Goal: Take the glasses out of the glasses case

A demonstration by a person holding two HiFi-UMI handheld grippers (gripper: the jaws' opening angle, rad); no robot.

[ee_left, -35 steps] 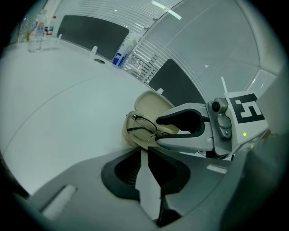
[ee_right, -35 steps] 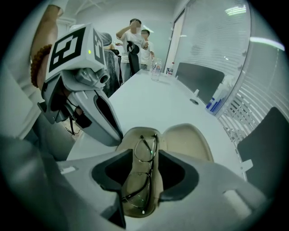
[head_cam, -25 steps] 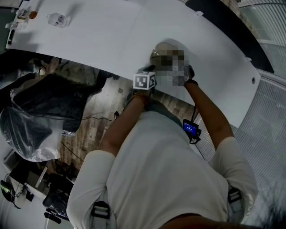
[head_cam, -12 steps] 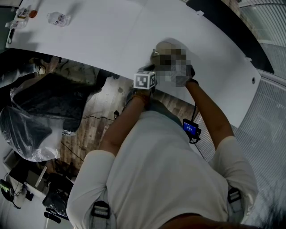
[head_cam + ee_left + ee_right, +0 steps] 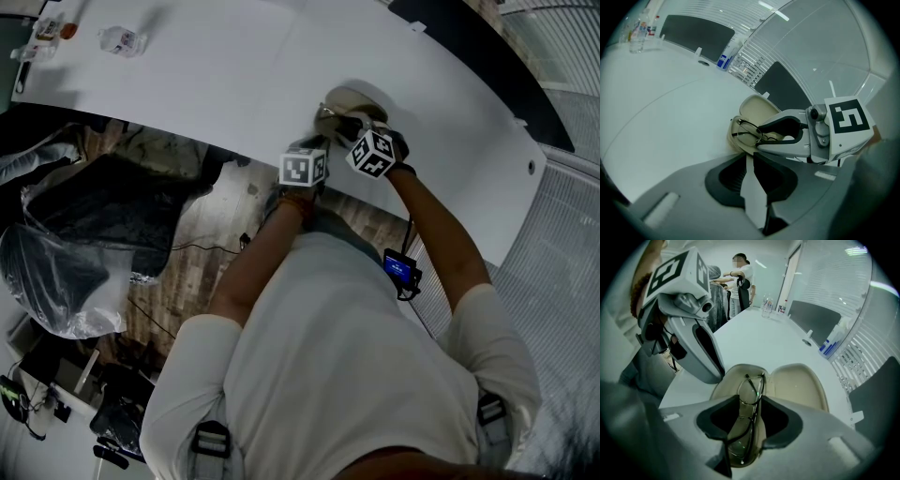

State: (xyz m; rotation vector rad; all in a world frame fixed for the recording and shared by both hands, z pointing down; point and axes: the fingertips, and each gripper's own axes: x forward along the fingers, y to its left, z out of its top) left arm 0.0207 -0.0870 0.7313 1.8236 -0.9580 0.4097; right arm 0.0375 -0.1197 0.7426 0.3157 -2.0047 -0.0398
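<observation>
Open glasses case (image 5: 799, 385) pinched at near rim by narrow left gripper (image 5: 751, 157); glasses (image 5: 752, 380) straddled by closing right gripper (image 5: 750, 400) jaws.

**Bench** (image 5: 206, 75): smooth white top, matt with a faint sheen.
**Glasses case** (image 5: 801, 380): beige shell. The inner face is smooth and matt; whether it is cloth or plastic cannot be told.
**Glasses** (image 5: 752, 390): thin dark metal wire frame with clear, glossy lenses.
**Left gripper** (image 5: 751, 157): smooth, matt grey plastic body. The fingers (image 5: 736, 176) are faced with black, finely ribbed, rubber-like pads.
**Floor** (image 5: 211, 220), left of the bench: worn wood-grain planks.
**Bag** (image 5: 56, 281), on the floor at far left: translucent, crinkled, glossy plastic.
**Shirt** (image 5: 337, 356), near: white matt cloth.
</observation>
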